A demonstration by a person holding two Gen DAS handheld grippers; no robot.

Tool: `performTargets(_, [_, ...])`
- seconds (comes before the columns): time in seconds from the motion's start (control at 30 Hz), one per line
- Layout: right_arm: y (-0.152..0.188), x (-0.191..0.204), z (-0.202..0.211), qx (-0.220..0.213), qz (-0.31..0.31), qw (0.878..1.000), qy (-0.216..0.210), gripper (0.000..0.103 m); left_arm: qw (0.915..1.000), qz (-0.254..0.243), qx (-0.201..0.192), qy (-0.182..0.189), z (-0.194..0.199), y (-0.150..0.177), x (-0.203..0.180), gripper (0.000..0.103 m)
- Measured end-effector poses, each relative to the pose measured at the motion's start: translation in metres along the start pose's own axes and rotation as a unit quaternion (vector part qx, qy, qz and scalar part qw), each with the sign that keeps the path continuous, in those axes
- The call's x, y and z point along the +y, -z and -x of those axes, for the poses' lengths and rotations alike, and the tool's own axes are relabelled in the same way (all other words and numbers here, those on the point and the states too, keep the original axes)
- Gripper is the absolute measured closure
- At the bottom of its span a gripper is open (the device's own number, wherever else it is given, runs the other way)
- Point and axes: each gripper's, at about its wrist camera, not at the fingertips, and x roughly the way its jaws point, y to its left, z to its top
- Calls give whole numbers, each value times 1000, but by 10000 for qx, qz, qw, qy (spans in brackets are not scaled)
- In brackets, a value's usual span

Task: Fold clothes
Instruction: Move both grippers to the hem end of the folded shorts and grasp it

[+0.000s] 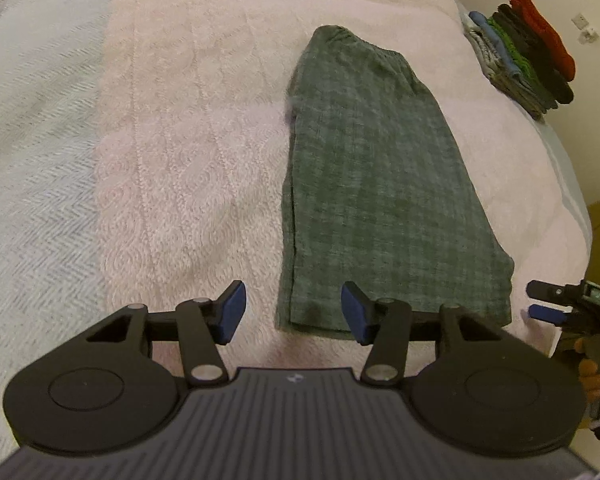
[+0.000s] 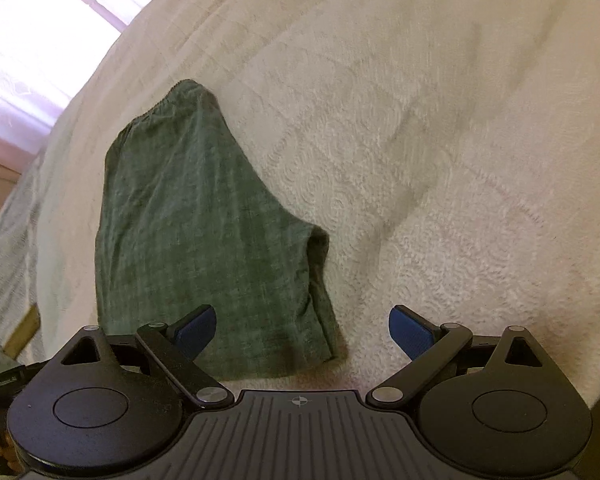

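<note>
A pair of green checked shorts [image 1: 376,184] lies flat on the pink bedspread [image 1: 204,128], folded lengthwise, with the waistband at the far end and the hem nearest me. My left gripper [image 1: 294,310] hovers open over the hem's left corner with nothing between its blue pads. At the right edge of the left wrist view, the right gripper [image 1: 540,300] is held by a hand beside the hem's right corner. In the right wrist view the green shorts [image 2: 196,232] lie ahead and left, and my right gripper [image 2: 302,332] is open over the hem's right corner.
A stack of folded clothes [image 1: 520,52], red on top, sits at the bed's far right corner. A grey herringbone blanket [image 1: 32,152] covers the left of the bed. A bright window with a curtain [image 2: 28,40] shows at upper left in the right wrist view.
</note>
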Motion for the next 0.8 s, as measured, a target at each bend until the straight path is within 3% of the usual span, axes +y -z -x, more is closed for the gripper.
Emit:
performTargets(0.3, [-18, -23, -12, -53, -231, 9968, -758, 8, 9952, 674, 70, 705, -30, -6, 31, 56])
performTargets(0.4, [-23, -32, -17, 17, -285, 9955, -900, 22, 9918, 886, 118, 911, -39, -8, 38, 56])
performTargets(0.8, [-23, -44, -35, 350, -155, 9903, -1335, 22, 9798, 1280, 317, 1501, -67, -13, 55, 53])
